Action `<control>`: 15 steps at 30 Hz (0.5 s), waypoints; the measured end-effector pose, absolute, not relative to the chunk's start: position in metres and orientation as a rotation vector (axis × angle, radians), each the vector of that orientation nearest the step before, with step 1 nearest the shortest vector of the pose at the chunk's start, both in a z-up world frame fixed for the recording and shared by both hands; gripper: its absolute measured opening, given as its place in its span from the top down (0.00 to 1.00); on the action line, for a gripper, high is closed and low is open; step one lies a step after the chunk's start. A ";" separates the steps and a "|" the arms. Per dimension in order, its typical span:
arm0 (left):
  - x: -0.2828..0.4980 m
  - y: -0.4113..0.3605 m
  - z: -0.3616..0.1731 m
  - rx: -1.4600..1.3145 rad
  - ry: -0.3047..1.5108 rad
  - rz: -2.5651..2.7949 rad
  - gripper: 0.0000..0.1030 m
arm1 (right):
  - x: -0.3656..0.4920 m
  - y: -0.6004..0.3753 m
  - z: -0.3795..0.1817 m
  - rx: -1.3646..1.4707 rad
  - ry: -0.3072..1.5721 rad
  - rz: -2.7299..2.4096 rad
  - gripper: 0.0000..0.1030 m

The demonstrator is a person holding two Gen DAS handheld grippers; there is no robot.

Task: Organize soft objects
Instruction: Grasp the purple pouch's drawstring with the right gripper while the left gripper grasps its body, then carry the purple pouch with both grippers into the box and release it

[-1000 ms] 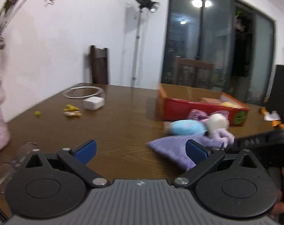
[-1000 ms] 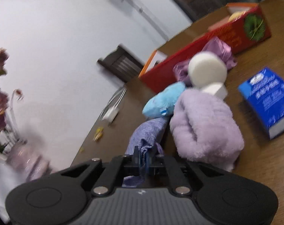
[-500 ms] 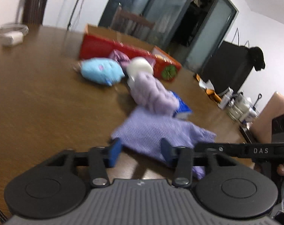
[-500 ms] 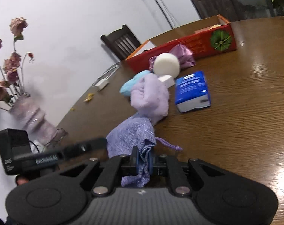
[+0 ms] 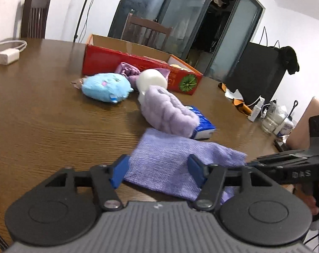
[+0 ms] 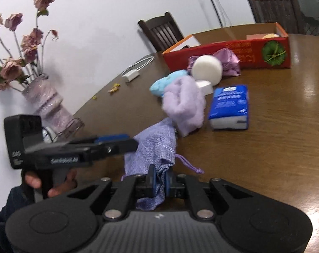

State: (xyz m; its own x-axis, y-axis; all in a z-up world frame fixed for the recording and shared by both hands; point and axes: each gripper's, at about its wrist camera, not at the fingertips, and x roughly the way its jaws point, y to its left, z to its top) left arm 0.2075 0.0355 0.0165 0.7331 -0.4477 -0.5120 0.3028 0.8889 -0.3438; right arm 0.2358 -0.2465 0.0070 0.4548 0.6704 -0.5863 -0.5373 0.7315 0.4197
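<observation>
— So, what shows in the left wrist view?

— The left gripper (image 5: 157,171) has its blue fingers wide apart, one on each side of the flat purple knit pouch (image 5: 176,160) on the brown wooden table (image 5: 43,116). It holds nothing. Behind sit a fluffy lilac roll (image 5: 168,111), a blue plush toy (image 5: 106,86) and the red cardboard box (image 5: 117,61).

— And the right wrist view?

— The right gripper (image 6: 159,182) is pinched tight on the pouch's bunched end, by the purple drawstring (image 6: 189,165). The blue tissue pack (image 6: 230,107) lies just beside the roll.

— How should this go?

— I think the left one should close gently on the far edge. Then both lift together, slowly, so the pouch stays flat and does not drag the roll.
</observation>
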 end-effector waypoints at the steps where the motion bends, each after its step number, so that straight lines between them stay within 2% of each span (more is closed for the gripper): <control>1: 0.206 0.034 0.017 -0.247 0.622 -0.434 0.55 | 0.237 -0.250 0.005 0.196 0.802 0.736 0.89; 4: 0.205 0.027 0.015 -0.231 0.632 -0.454 0.68 | 0.240 -0.257 -0.001 0.252 0.780 0.674 0.85; 5: 0.206 0.023 0.015 -0.215 0.646 -0.458 0.77 | 0.240 -0.258 -0.003 0.270 0.766 0.652 0.84; 11: 0.206 0.006 0.012 -0.172 0.657 -0.494 0.80 | 0.238 -0.259 -0.013 0.360 0.677 0.520 0.78; 13: 0.210 0.004 0.011 -0.172 0.659 -0.488 0.79 | 0.238 -0.256 -0.012 0.355 0.658 0.519 0.70; 15: 0.212 0.002 0.011 -0.174 0.665 -0.489 0.80 | 0.240 -0.256 -0.010 0.368 0.658 0.533 0.42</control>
State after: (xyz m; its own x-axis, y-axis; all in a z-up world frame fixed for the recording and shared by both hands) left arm 0.2124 0.0022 0.0115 0.6793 -0.4876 -0.5485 0.3787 0.8731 -0.3072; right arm 0.2399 -0.2559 -0.0102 0.6662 0.5734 -0.4769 -0.3477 0.8045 0.4815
